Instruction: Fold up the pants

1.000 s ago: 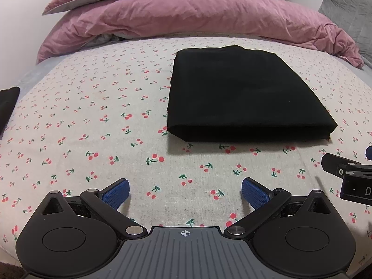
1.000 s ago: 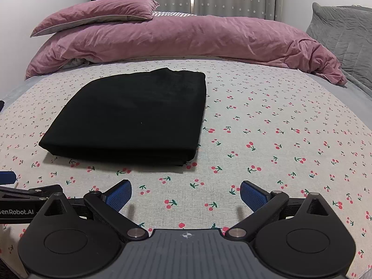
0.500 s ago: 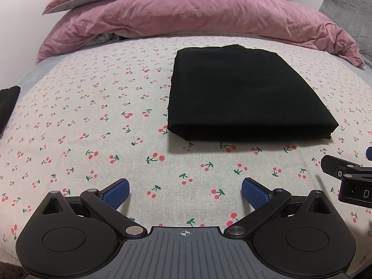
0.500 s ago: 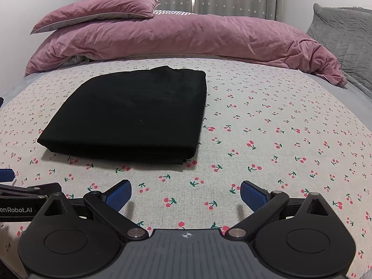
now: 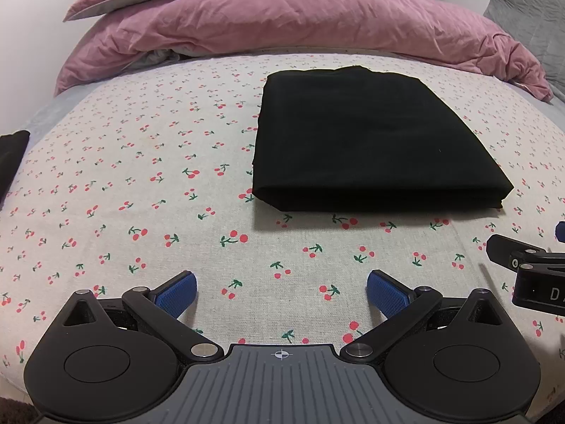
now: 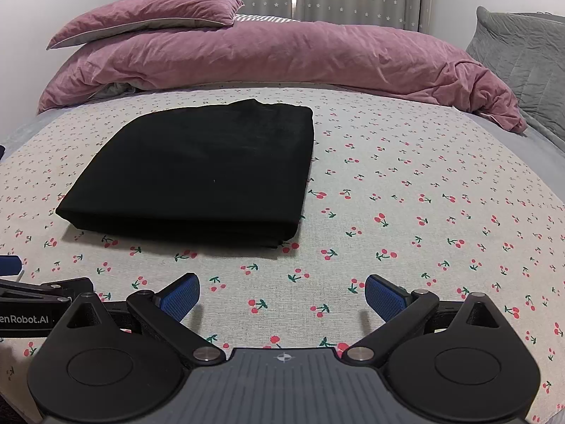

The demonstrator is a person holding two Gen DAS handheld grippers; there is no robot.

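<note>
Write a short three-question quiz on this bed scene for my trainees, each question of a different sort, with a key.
1. True or false: the left tool is shut on the black pants.
2. Multiple choice: the pants lie as A) a crumpled heap, B) a flat folded rectangle, C) one long spread-out strip.
3. Fill in: the sheet under the pants is printed with small red ____.

Key
1. False: it is open and holds nothing, as is the right tool.
2. B
3. cherries
</note>
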